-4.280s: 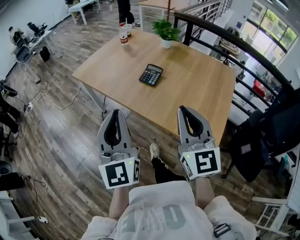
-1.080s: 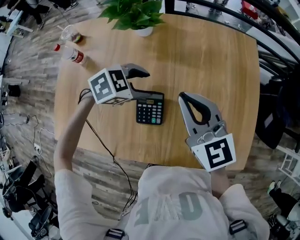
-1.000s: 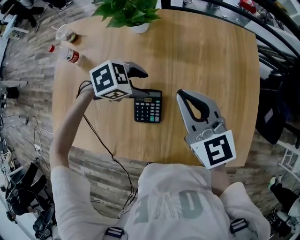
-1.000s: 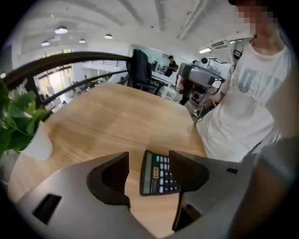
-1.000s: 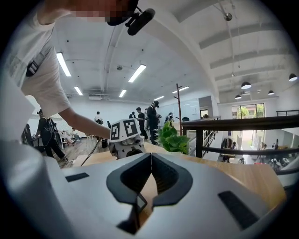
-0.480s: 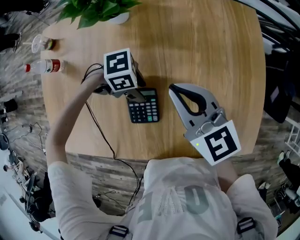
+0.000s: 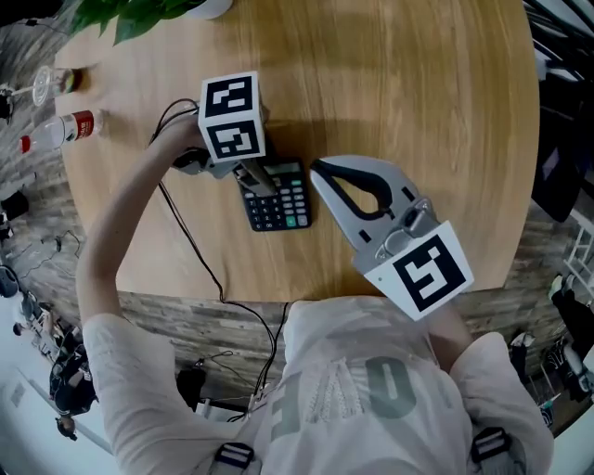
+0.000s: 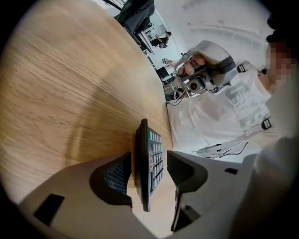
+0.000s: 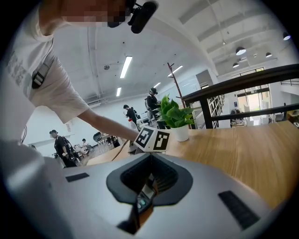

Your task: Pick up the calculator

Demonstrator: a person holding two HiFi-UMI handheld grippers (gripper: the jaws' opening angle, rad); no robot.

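Observation:
A black calculator [image 7: 278, 199] lies flat on the round wooden table [image 7: 408, 102], near its front edge. My left gripper [image 7: 255, 176] reaches down over the calculator's left part, with the marker cube [image 7: 230, 116] above. In the left gripper view the calculator [image 8: 145, 135] stands edge-on between the two pads of the left gripper [image 8: 148, 163]. The jaws are closing, and a gap still shows on the key side. My right gripper [image 7: 316, 170] hovers shut just right of the calculator, its tips beside the upper right corner. Its loop of pads [image 9: 150, 158] frames a few calculator keys [image 9: 140, 202].
A potted plant [image 7: 139, 14] stands at the table's far left, and a bottle [image 7: 60, 130] and a plastic cup [image 7: 46, 83] lie near the left rim. A black cable [image 7: 186, 241] trails from my left hand over the table's front edge. Several people stand far off [image 9: 60, 144].
My left gripper has dropped and tipped down onto the calculator, so its jaws now straddle it. My right gripper has sunk a little and its tips have come closer to the calculator.

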